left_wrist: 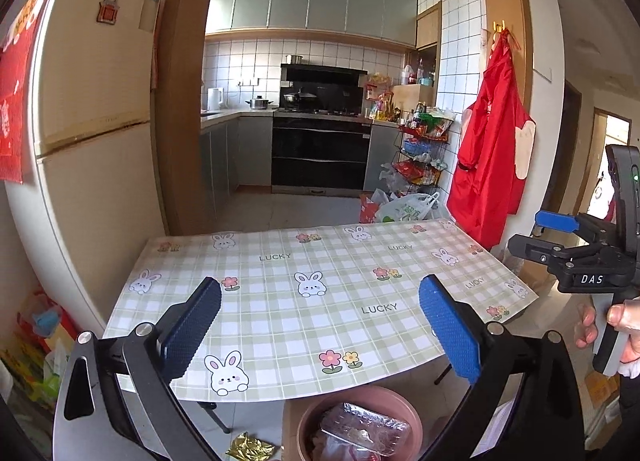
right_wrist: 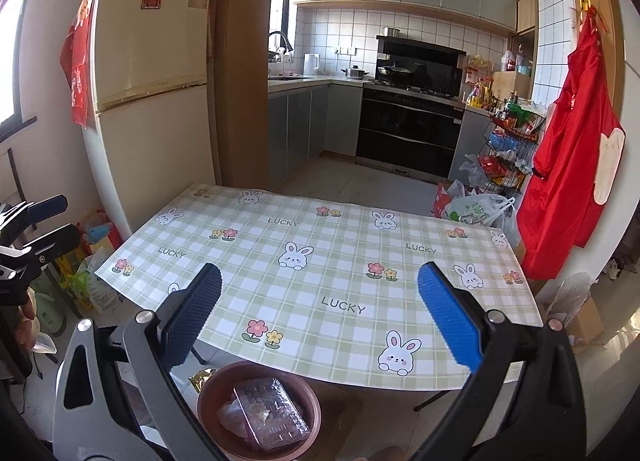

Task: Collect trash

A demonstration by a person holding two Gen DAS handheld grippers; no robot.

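Note:
A pink round bin (left_wrist: pixel 414 427) (right_wrist: pixel 208 393) stands on the floor below the table's near edge. It holds a clear plastic tray (left_wrist: pixel 366 427) (right_wrist: pixel 272 413) and other crumpled wrappers. A gold foil wrapper (left_wrist: pixel 250 449) (right_wrist: pixel 202 377) lies on the floor left of the bin. The table (left_wrist: pixel 320 301) (right_wrist: pixel 320 281) has a green checked cloth with rabbits. My left gripper (left_wrist: pixel 320 325) is open and empty above the table's near edge. My right gripper (right_wrist: pixel 320 317) is open and empty too. The right gripper also shows at the right edge of the left wrist view (left_wrist: pixel 560 237).
A cream fridge (left_wrist: pixel 92 121) (right_wrist: pixel 152 101) stands left of the table. Bags and boxes sit on the floor beside it (right_wrist: pixel 88 281). A red apron (left_wrist: pixel 492 157) (right_wrist: pixel 568 165) hangs on the right wall. A wire rack and plastic bags (left_wrist: pixel 412 197) (right_wrist: pixel 480 205) stand beyond the table.

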